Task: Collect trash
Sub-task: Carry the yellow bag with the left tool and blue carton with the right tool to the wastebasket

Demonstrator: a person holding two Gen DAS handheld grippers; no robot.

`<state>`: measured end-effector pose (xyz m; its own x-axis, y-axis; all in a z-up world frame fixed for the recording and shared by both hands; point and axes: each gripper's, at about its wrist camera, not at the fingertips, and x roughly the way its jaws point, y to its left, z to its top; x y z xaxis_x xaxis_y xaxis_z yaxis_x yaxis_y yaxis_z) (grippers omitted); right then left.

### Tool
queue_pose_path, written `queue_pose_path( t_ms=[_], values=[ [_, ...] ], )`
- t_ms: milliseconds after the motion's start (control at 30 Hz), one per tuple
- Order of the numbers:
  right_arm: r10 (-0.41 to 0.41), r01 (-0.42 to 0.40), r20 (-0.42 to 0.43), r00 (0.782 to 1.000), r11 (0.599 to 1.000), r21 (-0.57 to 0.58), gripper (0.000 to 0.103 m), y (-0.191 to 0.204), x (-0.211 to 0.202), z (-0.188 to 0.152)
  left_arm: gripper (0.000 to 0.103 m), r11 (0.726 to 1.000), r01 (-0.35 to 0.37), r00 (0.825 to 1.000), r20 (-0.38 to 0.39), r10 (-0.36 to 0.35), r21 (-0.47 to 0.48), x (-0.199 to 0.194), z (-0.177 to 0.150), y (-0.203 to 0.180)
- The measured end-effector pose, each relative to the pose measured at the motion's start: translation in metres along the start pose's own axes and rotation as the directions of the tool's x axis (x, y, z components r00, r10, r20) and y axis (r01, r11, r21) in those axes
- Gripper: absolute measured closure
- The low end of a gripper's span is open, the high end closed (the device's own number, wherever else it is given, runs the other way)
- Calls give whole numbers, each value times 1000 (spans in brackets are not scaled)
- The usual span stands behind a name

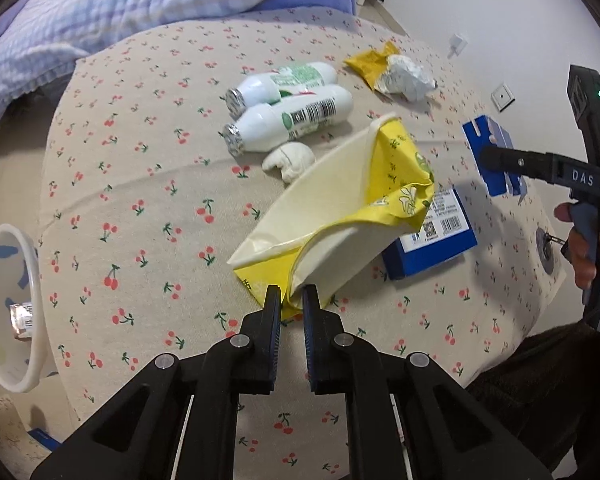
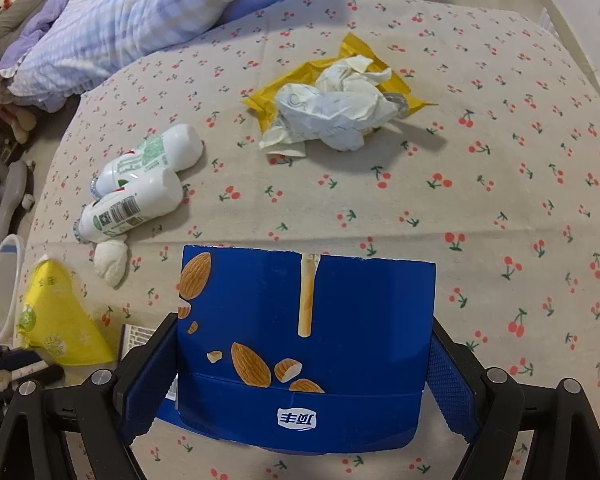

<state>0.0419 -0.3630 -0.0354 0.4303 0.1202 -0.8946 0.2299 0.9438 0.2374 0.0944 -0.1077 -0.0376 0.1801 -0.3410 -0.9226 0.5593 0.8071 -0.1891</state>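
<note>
Your left tongs (image 1: 291, 294) are pinched nearly shut on the yellow bag's (image 1: 340, 216) near corner; your right tongs (image 2: 300, 364), spread wide, clamp the blue box (image 2: 306, 344) above the tabletop (image 2: 480, 200). Next, carry both to the bin (image 1: 8, 312), at the tabletop's left edge.

A: What do the tools look like?
B: The left gripper (image 1: 291, 300) is black, with blue ribbed pads and silver screws.
A: The right gripper (image 2: 306, 360)?
B: The same, with "DAS" lettering, a green light, a cable, and a dark fuzzy sleeve (image 1: 540, 384).
</note>
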Motion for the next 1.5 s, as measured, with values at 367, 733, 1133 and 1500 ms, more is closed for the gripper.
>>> queue_pose_path(
  t_ms=[367, 733, 1133, 1500],
  values=[
    [6, -6, 9, 1000, 1000, 1, 11, 3, -2, 2, 93, 999, -14, 998, 66, 17, -42, -10, 8, 3],
    [27, -27, 29, 999, 1000, -7, 11, 13, -9, 7, 103, 989, -33, 986, 155, 55, -142, -33, 15, 27],
    [54, -53, 29, 998, 998, -41, 11, 39, -4, 12, 23, 987, 67, 997, 51, -60, -150, -19, 14, 35],
    [43, -42, 20, 999, 999, -20, 11, 24, -4, 10, 41, 973, 169, 985, -4, -172, -157, 16, 6, 39]
  ],
)
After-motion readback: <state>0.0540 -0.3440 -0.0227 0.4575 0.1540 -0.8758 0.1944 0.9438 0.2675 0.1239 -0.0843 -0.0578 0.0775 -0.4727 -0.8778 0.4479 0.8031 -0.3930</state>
